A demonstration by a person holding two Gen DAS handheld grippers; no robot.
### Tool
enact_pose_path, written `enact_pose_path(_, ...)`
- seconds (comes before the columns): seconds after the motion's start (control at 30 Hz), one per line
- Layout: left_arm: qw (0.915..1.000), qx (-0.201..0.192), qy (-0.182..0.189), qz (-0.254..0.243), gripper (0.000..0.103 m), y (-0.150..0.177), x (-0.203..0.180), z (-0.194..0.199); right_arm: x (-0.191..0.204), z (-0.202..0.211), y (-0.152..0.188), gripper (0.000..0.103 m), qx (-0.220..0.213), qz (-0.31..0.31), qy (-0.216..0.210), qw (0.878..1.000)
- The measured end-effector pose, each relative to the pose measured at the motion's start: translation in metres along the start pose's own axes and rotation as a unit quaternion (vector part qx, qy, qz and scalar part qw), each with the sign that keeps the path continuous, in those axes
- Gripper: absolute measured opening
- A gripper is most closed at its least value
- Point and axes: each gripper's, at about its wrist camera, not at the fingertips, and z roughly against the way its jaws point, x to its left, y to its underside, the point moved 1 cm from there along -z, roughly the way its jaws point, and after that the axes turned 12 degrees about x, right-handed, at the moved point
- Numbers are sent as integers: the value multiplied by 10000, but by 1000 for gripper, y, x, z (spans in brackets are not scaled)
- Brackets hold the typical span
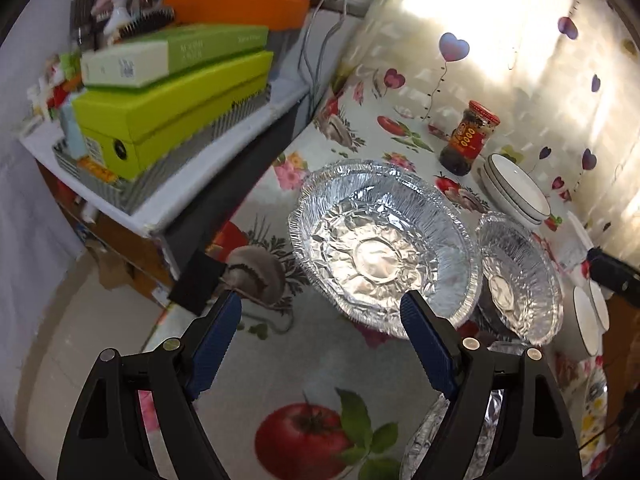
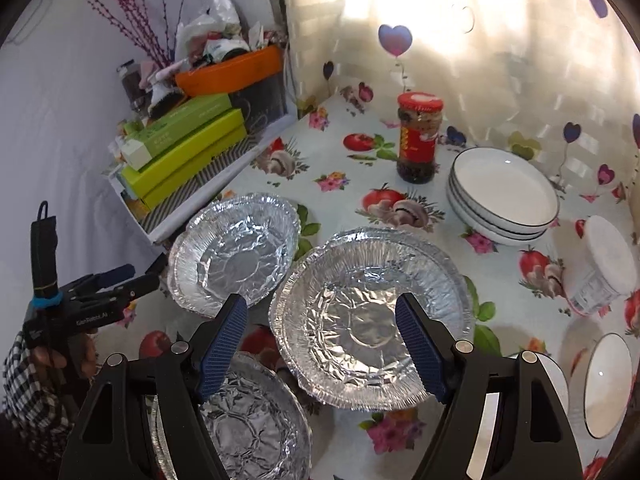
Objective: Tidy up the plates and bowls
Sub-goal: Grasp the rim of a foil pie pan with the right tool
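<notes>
Three foil pans lie on the flowered tablecloth. In the right wrist view, one foil pan [image 2: 234, 254] is at the left, a second foil pan [image 2: 368, 332] in the middle and a third foil pan [image 2: 256, 424] nearest me. My right gripper [image 2: 320, 316] is open above the middle pan's near rim. My left gripper [image 1: 320, 312] is open and empty in front of the left foil pan [image 1: 380, 256]; it also shows in the right wrist view [image 2: 120, 280]. A stack of white plates [image 2: 504, 196] sits at the back right. A small white bowl [image 2: 606, 386] stands at the right edge.
A red-lidded sauce jar [image 2: 418, 138] stands behind the pans. A white-lidded glass container [image 2: 600, 272] lies at the right. A shelf with green boxes [image 1: 172, 108] and an orange tray [image 1: 240, 8] borders the table's left side. A foil-covered wall runs behind.
</notes>
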Motion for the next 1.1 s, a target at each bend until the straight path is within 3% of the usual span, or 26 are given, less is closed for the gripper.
enact_pose_path(0.23,9997,205,-64,138,82,-4,2,-16,2,-22,0,77,457,49,-224,9987)
enact_pose_path(0.37,9997,196,-133,-107,82,4,-5,-10,1,-11,12,77,496,41,-186,9986)
enact_pose_path(0.7,9994,-123,-284,-123,82,17,3,40,39,62,10,77,-140,399,-333,9985)
enact_pose_path(0.8,9996,-242,-169,-19,82,26,4,53,46,70,19,77,-236,407,-405,9981)
enact_pose_path(0.97,9987,330,66,-371,82,65,-13,25,25,20,71,77,478,-127,185,9986)
enact_pose_path(1.1,9954,814,340,-373,82,90,-22,-2,11,-8,106,77,838,-547,26,9950)
